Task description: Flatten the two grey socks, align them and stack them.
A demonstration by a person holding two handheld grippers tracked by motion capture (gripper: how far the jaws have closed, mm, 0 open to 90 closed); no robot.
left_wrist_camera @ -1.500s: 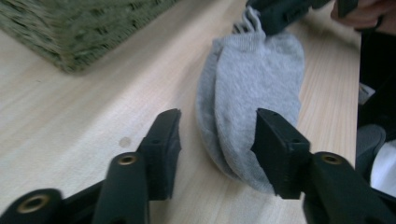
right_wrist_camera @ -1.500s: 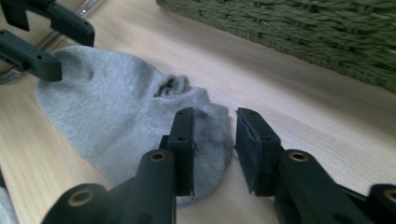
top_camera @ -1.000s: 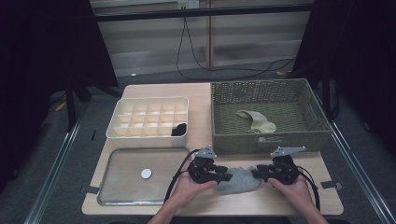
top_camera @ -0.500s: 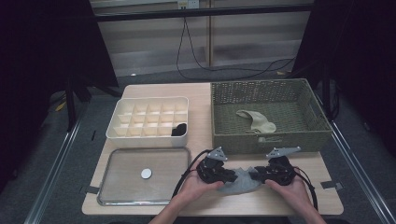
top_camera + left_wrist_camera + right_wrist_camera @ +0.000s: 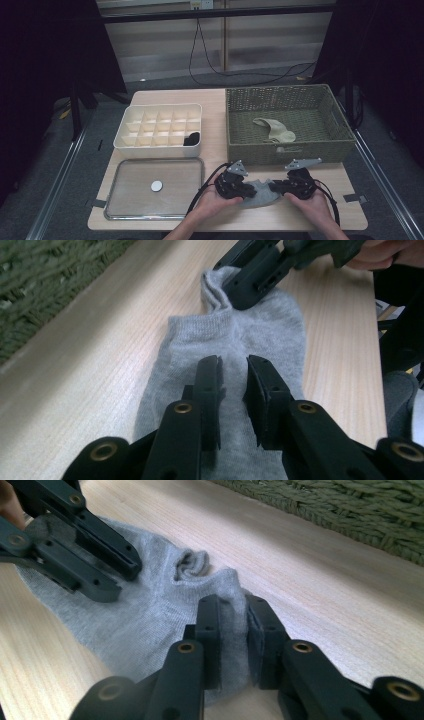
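Note:
A grey sock (image 5: 258, 194) lies flat on the wooden table near its front edge, between my two grippers. My left gripper (image 5: 246, 192) comes at it from the left, and its jaws have closed on a fold of the sock (image 5: 250, 330) near one end. The right gripper (image 5: 276, 189) comes from the right, and its jaws have just been closing; a ridge of grey fabric (image 5: 150, 615) stands pinched between them. In the left gripper view the right gripper (image 5: 235, 285) grips the sock's far end. In the right gripper view the left gripper (image 5: 122, 580) presses on the sock.
A green woven basket (image 5: 290, 150) stands just behind the sock, with a beige sock (image 5: 274, 129) inside. At the back left sits a white divided box (image 5: 160, 146) with a dark item (image 5: 191, 139) in one cell. A metal tray (image 5: 130, 202) holds a white disc (image 5: 156, 186).
My left gripper has shifted right onto the sock and its jaws have narrowed. The right gripper has stayed in place and its jaws have closed on the fabric.

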